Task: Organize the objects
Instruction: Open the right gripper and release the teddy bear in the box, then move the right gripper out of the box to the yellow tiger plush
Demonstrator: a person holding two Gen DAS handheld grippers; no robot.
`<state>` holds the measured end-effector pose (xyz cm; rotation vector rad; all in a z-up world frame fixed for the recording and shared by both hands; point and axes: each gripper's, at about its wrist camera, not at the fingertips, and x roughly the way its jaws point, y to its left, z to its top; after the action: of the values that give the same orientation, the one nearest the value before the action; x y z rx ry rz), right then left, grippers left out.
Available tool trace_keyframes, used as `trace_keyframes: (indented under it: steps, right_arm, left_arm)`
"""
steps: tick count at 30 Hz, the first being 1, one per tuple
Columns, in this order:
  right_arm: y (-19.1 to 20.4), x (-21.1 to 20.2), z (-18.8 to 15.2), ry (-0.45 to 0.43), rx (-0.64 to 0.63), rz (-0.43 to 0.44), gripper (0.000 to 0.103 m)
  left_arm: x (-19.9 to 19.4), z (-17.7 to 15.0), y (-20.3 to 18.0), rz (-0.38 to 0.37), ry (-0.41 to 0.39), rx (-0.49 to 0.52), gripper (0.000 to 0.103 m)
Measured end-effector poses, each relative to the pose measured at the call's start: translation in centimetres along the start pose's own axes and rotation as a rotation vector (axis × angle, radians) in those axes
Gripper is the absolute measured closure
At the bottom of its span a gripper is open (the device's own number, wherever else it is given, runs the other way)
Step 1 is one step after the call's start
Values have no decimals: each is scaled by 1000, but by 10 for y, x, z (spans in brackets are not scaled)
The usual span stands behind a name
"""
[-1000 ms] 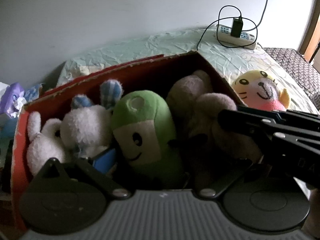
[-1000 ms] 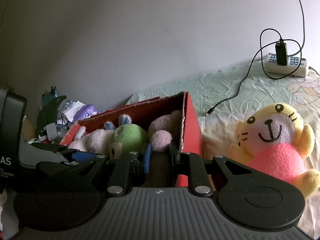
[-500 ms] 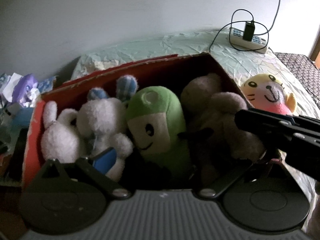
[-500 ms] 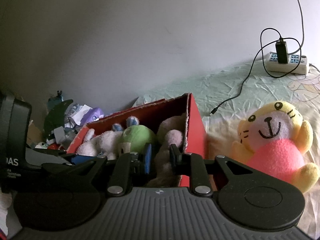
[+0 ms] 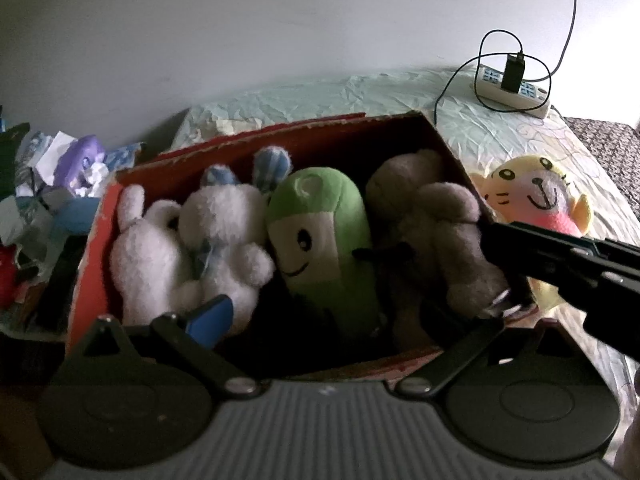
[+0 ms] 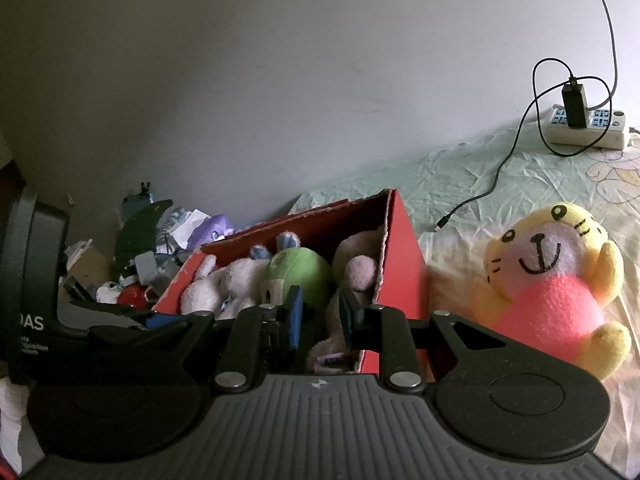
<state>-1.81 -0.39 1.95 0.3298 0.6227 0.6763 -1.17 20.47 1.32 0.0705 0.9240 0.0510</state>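
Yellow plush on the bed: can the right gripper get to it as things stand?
Probably yes. The yellow plush lies in the open on the bed sheet, outside the red box, and the right gripper is open and holding nothing.

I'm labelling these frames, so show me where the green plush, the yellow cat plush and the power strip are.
green plush (image 5: 320, 236): left wrist view, on its face.
yellow cat plush (image 6: 548, 276): right wrist view, on its chest below the chin.
power strip (image 6: 588, 130): right wrist view, on its white body.
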Motion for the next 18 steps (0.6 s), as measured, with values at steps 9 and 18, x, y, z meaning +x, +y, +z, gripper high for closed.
trace_keyframes:
  steps: [9, 18]
  right_arm:
    - [-15, -14, 0, 21, 30, 41, 80]
    - [-35, -31, 1, 27, 68, 59, 79]
  left_arm:
    - [-21, -3, -16, 38, -23, -22, 4]
    - [-38, -2, -39, 42, -47, -21, 6]
